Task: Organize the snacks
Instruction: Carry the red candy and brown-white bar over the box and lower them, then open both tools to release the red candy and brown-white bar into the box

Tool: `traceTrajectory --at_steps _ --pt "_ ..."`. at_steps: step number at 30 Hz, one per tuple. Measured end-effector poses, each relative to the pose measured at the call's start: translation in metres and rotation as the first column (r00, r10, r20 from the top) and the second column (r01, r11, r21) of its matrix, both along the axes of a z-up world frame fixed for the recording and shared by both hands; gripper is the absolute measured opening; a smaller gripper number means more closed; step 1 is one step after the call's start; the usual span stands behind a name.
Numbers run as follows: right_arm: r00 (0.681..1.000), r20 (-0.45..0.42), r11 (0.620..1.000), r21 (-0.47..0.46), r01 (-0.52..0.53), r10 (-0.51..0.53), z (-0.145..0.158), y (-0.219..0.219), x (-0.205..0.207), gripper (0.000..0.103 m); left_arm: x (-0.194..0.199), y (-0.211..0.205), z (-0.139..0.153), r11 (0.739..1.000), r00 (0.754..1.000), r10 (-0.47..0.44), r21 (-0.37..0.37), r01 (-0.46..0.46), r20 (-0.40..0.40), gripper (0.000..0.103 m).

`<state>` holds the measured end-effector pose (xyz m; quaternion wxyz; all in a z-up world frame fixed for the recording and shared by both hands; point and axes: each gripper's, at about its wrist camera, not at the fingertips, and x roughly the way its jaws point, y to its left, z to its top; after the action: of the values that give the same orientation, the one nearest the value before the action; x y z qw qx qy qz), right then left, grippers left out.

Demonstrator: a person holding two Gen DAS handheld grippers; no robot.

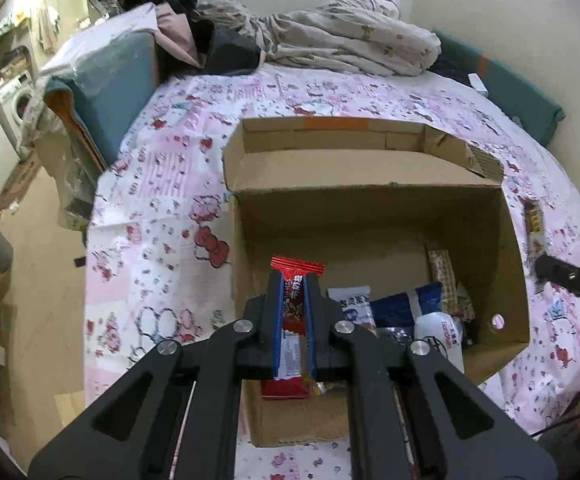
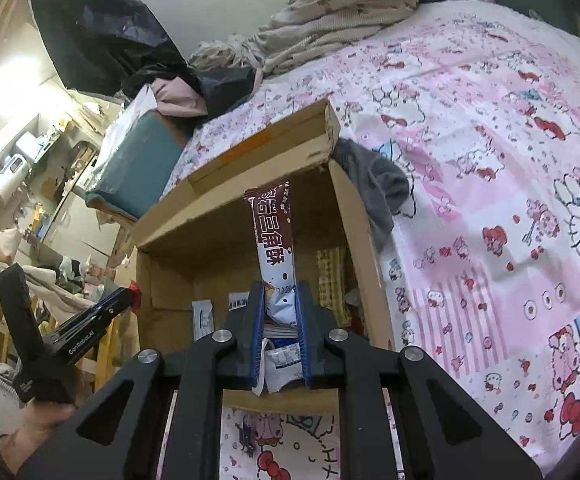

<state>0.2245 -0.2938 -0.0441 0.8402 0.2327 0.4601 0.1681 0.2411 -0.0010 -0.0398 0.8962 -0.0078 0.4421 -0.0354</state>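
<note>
An open cardboard box [image 1: 370,208] sits on the pink patterned bed sheet and holds several snack packets [image 1: 394,308]. My left gripper [image 1: 293,280] is shut on a red snack packet [image 1: 295,308] and holds it over the box's near left part. My right gripper [image 2: 280,292] is shut on a brown-and-white snack packet [image 2: 274,236], held upright over the near edge of the same box [image 2: 210,224]. The left gripper [image 2: 102,312] shows at the left of the right wrist view, and the right gripper's tip [image 1: 570,276] at the right edge of the left wrist view.
A snack bar [image 1: 534,224] lies on the sheet right of the box. A crumpled quilt [image 1: 350,32] and dark clothes are piled at the bed's far end. A teal cushion [image 1: 118,84] stands at the bed's left edge. A grey cloth [image 2: 374,188] lies beside the box.
</note>
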Motion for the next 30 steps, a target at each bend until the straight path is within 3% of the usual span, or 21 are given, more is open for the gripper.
traceTrajectory --at_steps 4,11,25,26,27,28,30 --pt "0.999 -0.042 0.999 -0.025 -0.023 0.022 -0.01 0.009 0.003 0.016 0.0 -0.001 -0.007 0.998 0.999 -0.006 -0.061 0.003 -0.039 0.008" --pt "0.993 -0.095 0.994 -0.074 -0.081 0.073 -0.023 0.025 0.004 0.016 -0.002 -0.019 -0.014 0.997 0.996 -0.067 -0.029 0.066 -0.057 0.008" --pt "0.988 -0.12 0.988 -0.115 -0.107 0.093 -0.029 0.032 0.005 0.017 -0.005 -0.024 -0.019 0.994 0.992 -0.094 -0.056 0.09 -0.083 0.011" --pt "0.988 -0.118 0.988 -0.114 -0.108 0.094 -0.029 0.032 0.005 0.017 -0.005 -0.025 -0.018 0.994 0.992 -0.1 -0.056 0.096 -0.083 0.014" --pt "0.988 -0.117 0.987 -0.114 -0.11 0.097 -0.028 0.032 0.006 0.017 -0.005 -0.026 -0.018 0.994 0.991 -0.1 -0.057 0.095 -0.085 0.029" --pt "0.988 -0.115 0.987 -0.116 -0.113 0.1 -0.027 0.033 0.006 0.017 -0.005 -0.026 -0.017 0.994 0.992 -0.095 -0.056 0.091 -0.087 0.055" --pt "0.988 -0.112 0.985 -0.125 -0.118 0.104 -0.027 0.035 0.006 0.017 -0.007 -0.026 -0.015 0.997 0.995 -0.062 -0.041 0.059 -0.074 0.088"
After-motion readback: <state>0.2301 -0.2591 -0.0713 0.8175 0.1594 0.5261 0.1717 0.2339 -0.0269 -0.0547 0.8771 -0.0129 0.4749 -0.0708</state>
